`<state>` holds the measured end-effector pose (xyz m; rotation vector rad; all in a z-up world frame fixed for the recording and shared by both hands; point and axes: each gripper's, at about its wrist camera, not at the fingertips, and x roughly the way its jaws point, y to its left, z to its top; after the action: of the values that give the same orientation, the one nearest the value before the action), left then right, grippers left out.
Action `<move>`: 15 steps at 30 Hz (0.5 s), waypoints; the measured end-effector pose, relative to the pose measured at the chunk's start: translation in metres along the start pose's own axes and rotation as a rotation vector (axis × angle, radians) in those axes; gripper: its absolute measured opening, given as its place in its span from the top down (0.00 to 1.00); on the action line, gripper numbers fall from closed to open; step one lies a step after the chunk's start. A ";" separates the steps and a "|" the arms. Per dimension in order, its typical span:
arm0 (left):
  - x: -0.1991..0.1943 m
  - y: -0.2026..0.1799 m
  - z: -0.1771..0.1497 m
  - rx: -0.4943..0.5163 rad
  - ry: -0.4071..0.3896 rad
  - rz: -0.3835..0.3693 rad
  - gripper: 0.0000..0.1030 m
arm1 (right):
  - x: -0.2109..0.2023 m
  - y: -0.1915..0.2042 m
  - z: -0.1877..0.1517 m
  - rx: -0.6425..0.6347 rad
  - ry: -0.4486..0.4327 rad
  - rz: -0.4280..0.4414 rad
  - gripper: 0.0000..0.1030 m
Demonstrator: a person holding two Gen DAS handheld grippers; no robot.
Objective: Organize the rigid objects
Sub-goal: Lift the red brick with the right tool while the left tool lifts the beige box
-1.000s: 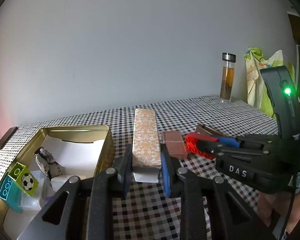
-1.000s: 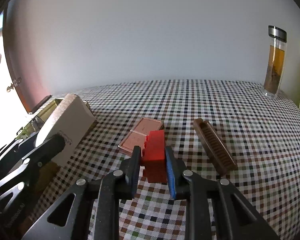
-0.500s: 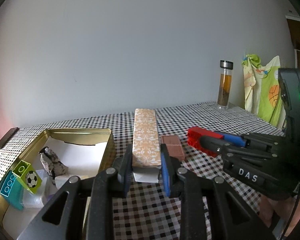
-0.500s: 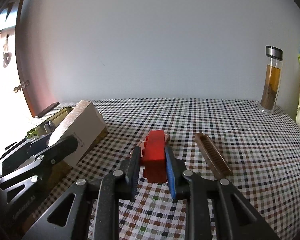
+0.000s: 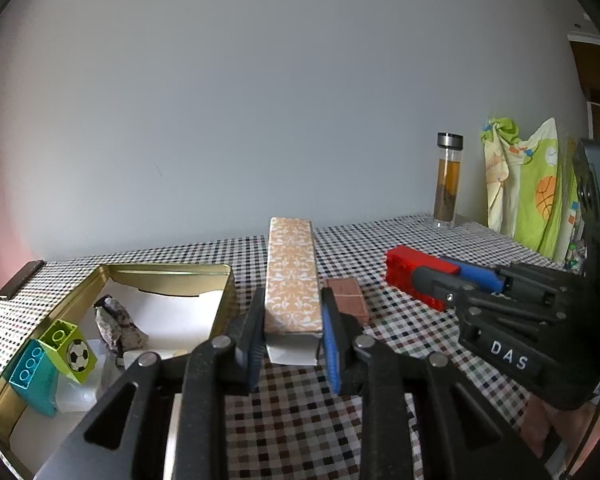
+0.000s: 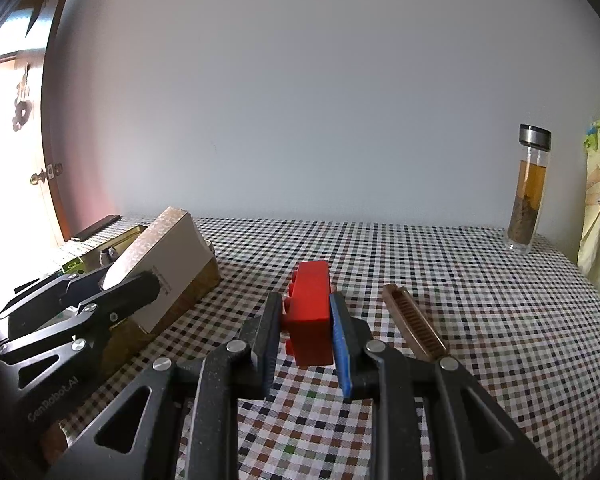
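Observation:
My left gripper (image 5: pixel 292 320) is shut on a long orange patterned box (image 5: pixel 293 276) and holds it above the checked table, right of the gold tin (image 5: pixel 168 270). The box also shows in the right wrist view (image 6: pixel 164 256). My right gripper (image 6: pixel 306 320) is shut on a red brick (image 6: pixel 311 312), lifted off the table; the brick shows in the left wrist view (image 5: pixel 416 276). The tin holds a green football brick (image 5: pixel 70 344), a teal brick (image 5: pixel 30 376), a stone (image 5: pixel 118 322) and white pieces.
A brown chocolate-like bar (image 5: pixel 346 300) lies on the table behind the left gripper. A brown comb (image 6: pixel 414 322) lies right of the right gripper. A glass tea bottle (image 6: pixel 528 188) stands at the back right. Green-yellow cloth (image 5: pixel 528 192) hangs far right.
Both grippers have risen with their loads. The red brick has come up off the table and away from the brown bar. The patterned box stays gripped beside the tin.

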<state>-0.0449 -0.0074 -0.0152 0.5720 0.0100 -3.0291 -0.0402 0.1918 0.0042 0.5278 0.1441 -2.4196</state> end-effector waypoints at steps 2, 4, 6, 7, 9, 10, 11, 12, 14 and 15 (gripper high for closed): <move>-0.003 0.001 -0.001 -0.001 -0.006 0.000 0.77 | -0.001 -0.002 0.000 -0.002 -0.008 -0.002 0.75; -0.005 0.002 -0.002 -0.006 -0.014 0.001 0.77 | -0.002 -0.002 0.000 -0.005 -0.014 -0.004 0.75; -0.008 0.004 -0.002 -0.011 -0.019 0.001 0.77 | -0.005 0.001 0.000 -0.011 -0.024 -0.006 0.75; -0.009 0.004 -0.002 -0.012 -0.022 0.002 0.77 | -0.005 0.001 0.000 -0.014 -0.027 -0.006 0.75; -0.011 0.005 -0.003 -0.014 -0.027 0.002 0.77 | -0.006 0.002 -0.001 -0.022 -0.033 -0.006 0.75; -0.012 0.006 -0.003 -0.014 -0.031 0.002 0.77 | -0.006 0.003 -0.002 -0.025 -0.035 -0.005 0.75; -0.014 0.006 -0.003 -0.015 -0.036 0.003 0.77 | -0.007 0.004 -0.003 -0.027 -0.037 -0.004 0.75; -0.015 0.007 -0.004 -0.014 -0.037 0.003 0.77 | -0.007 0.004 -0.003 -0.027 -0.038 -0.003 0.75; -0.016 0.007 -0.004 -0.012 -0.040 0.003 0.77 | -0.008 0.004 -0.003 -0.025 -0.039 0.001 0.75; -0.017 0.007 -0.004 -0.014 -0.043 0.004 0.77 | -0.009 0.005 -0.003 -0.024 -0.043 0.002 0.75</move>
<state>-0.0268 -0.0138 -0.0128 0.5048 0.0280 -3.0343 -0.0298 0.1940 0.0050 0.4653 0.1537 -2.4221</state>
